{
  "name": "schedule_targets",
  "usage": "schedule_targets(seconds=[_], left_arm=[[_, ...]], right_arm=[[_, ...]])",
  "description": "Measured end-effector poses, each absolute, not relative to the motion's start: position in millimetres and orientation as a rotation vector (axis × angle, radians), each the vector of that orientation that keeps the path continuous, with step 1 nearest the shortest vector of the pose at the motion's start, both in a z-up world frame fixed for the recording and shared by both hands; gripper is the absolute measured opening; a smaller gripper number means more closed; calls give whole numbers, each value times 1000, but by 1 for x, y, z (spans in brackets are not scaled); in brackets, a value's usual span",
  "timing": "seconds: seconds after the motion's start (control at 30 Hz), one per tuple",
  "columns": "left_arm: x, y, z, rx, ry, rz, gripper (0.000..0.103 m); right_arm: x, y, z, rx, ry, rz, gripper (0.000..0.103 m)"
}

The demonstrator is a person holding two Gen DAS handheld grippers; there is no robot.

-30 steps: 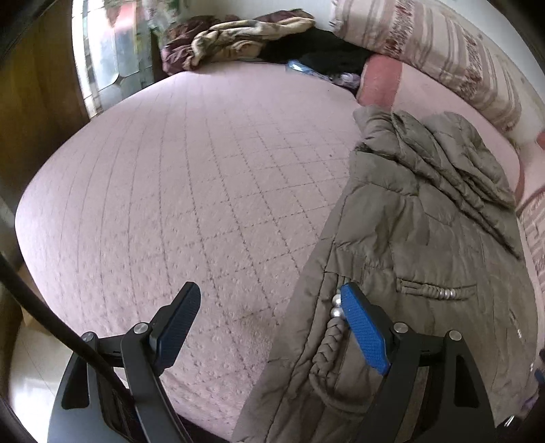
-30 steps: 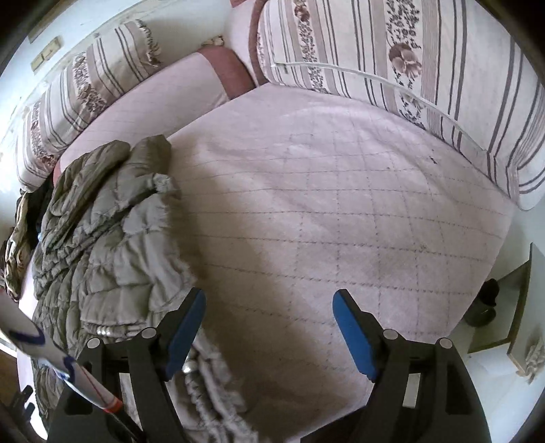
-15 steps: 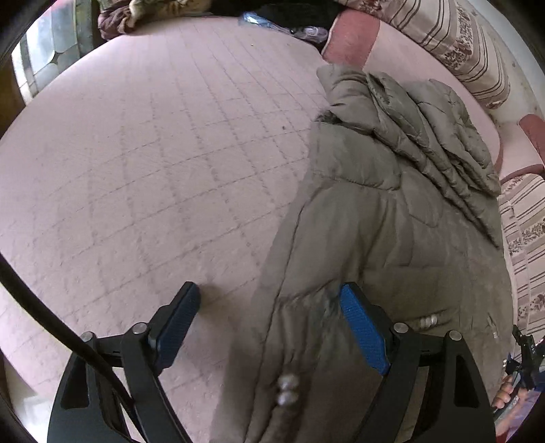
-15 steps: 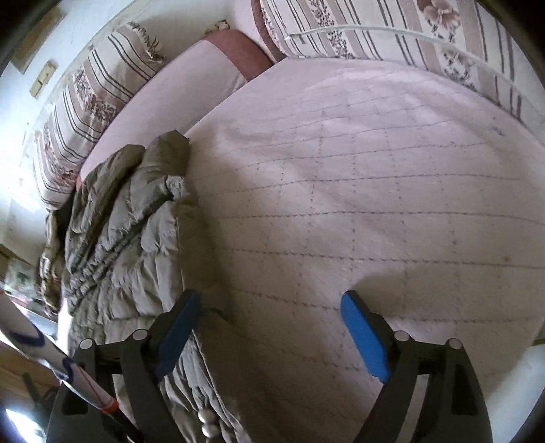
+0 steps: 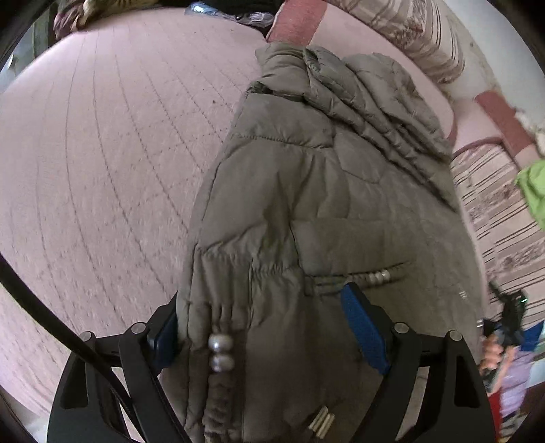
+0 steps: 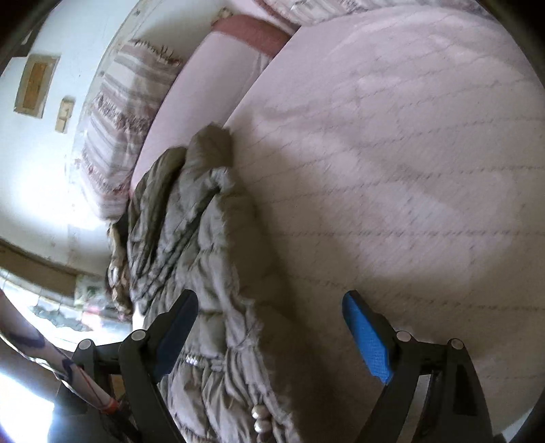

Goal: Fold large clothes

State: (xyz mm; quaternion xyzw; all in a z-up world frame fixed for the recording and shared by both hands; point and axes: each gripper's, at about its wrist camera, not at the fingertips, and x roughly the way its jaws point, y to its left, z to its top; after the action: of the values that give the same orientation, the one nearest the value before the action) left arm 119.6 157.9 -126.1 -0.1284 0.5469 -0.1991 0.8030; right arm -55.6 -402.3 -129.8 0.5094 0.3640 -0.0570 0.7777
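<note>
An olive-green padded coat [image 5: 323, 204] lies lengthwise on a pink quilted bed [image 5: 102, 153], hood end far, hem near me. My left gripper [image 5: 265, 327] is open and straddles the coat's hem, whose edge with a braided cord and silver beads [image 5: 219, 351] lies between the blue pads. The left pad is partly hidden behind the fabric. In the right wrist view the coat [image 6: 204, 238] lies left of centre. My right gripper [image 6: 269, 330] is open over the coat's right edge, its left pad over the fabric and its right pad over the bed [image 6: 391, 153].
Striped bolster cushions [image 5: 408, 30] and pink-and-maroon ones [image 6: 221, 61] line the far side of the bed. A heap of other clothes [image 5: 102, 6] lies at the far left corner. A green cloth [image 5: 533, 184] shows at the right edge.
Both grippers have moved forward onto the coat. The hem now lies between my left pads. My right gripper has shifted left, its left pad now over the coat's edge. Both stay open.
</note>
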Motion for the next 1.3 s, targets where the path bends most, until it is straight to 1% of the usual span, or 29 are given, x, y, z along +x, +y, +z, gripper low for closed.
schedule_targets(seconds=[0.13, 0.3, 0.6, 0.77, 0.83, 0.9, 0.93, 1.17, 1.23, 1.3], left_arm=[[115, 179, -128, -415, 1185, -467, 84], [103, 192, -129, -489, 1195, -492, 83], [83, 194, -134, -489, 1156, -527, 83], [72, 194, -138, -502, 1118, -590, 83], [71, 198, -140, -540, 1117, -608, 81], [71, 202, -143, -580, 1122, -628, 75], [70, 203, -144, -589, 1125, -636, 74], [67, 182, -143, -521, 1130, -664, 73], [67, 179, -143, -512, 1126, -655, 73], [66, 180, -144, -523, 1124, -649, 73]], right_arm=[[-48, -381, -130, 1067, 852, -23, 90], [-45, -354, -130, 989, 924, 28, 90], [-74, -328, -128, 961, 935, 9, 90], [-96, -325, -134, 1063, 904, 62, 90], [-103, -325, -135, 1101, 885, 86, 90], [-104, -323, -136, 1125, 877, 126, 89], [-104, -321, -136, 1125, 880, 148, 89], [-94, -283, -138, 1015, 985, 239, 84], [-90, -273, -137, 974, 989, 225, 84], [-88, -268, -135, 954, 977, 195, 81]])
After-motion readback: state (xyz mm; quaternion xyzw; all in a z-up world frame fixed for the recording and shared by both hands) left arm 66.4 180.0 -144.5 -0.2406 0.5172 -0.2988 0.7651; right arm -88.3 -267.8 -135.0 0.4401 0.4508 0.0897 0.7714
